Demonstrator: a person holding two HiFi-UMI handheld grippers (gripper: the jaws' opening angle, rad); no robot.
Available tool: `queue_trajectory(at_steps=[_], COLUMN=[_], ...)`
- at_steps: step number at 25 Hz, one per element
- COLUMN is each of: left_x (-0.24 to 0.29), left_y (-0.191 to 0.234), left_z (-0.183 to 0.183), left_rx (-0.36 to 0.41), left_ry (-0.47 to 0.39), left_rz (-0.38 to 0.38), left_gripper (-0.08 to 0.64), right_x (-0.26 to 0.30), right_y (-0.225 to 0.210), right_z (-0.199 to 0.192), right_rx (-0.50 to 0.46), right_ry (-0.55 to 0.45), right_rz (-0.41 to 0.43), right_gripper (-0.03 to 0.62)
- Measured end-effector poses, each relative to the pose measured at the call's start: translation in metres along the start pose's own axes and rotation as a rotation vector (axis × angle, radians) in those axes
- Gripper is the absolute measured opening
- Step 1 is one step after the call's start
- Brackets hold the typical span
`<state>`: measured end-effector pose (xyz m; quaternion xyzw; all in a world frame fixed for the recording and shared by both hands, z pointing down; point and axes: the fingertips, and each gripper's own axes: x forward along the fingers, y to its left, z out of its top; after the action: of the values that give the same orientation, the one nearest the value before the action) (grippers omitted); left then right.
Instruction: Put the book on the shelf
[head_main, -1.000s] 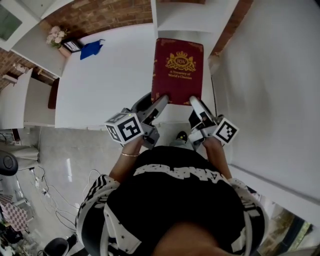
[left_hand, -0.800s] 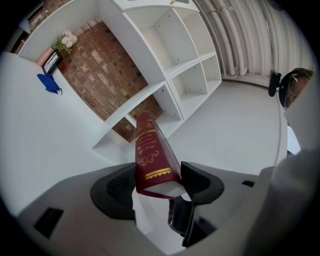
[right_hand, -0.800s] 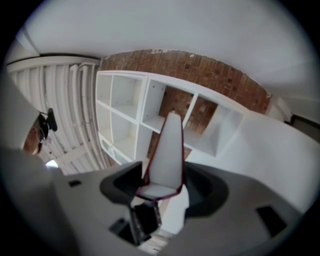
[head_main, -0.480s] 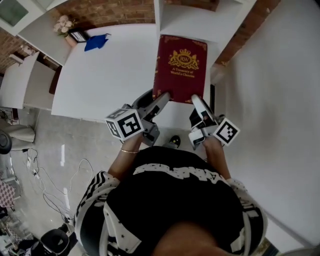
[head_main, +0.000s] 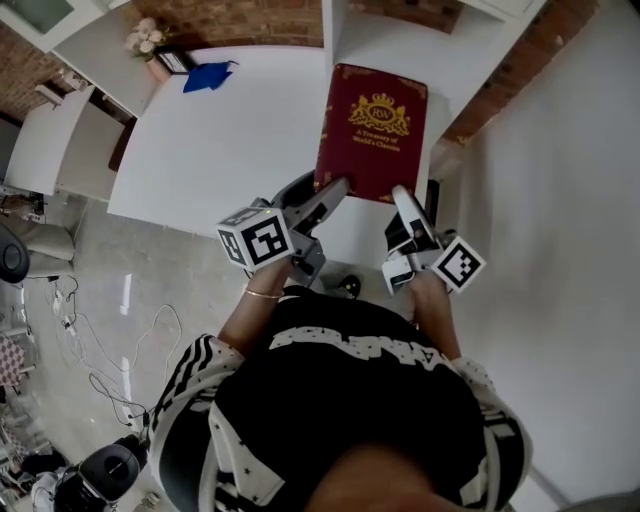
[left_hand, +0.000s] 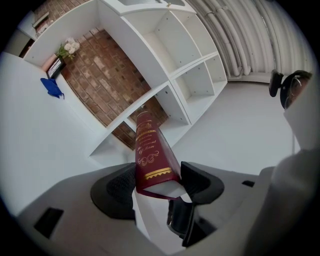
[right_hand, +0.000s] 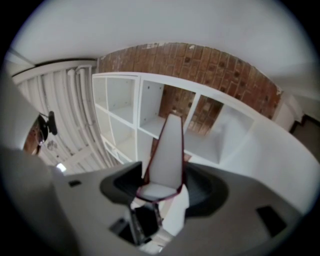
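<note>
- Grips the red book (head_main: 372, 130) at its near spine corner between the left gripper (head_main: 334, 188) jaws.
- Clamps the near page-edge corner between the right gripper (head_main: 399, 195) jaws.
- Holds it aloft before the white shelf (left_hand: 145, 50).

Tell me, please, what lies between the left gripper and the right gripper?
The near edge of the red book; left gripper and right gripper each grip one corner, as the head view shows.

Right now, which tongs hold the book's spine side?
The left tongs: they pinch the red book at its lettered spine; the right tongs clamp its white page edge.
</note>
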<state>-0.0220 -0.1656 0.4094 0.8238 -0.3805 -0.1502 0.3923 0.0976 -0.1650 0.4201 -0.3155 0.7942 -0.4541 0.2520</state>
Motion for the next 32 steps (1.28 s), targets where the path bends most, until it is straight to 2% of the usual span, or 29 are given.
queue_trajectory(at_steps=[7,20,32], left_x=[0.006,0.018,0.03], left_y=[0.005,0.014,0.016], left_z=[0.003,-0.002,-0.006], left_rx=[-0.028,-0.068,-0.17], left_ry=[0.033,0.07,0.08], left_rz=[-0.027,-0.034,-0.056], left_gripper=[0.304,0.301,0.298], right_x=[0.003,0.0,0.001], right_y=[0.001,-0.007,-0.014], right_z=[0.004,0.011,0.018], right_rx=[-0.014,-0.03,-0.044], right_ry=[-0.053,-0.088,-0.109], right_rz=[-0.027,-0.065,-0.1], right_gripper=[0.275,0.275,0.275])
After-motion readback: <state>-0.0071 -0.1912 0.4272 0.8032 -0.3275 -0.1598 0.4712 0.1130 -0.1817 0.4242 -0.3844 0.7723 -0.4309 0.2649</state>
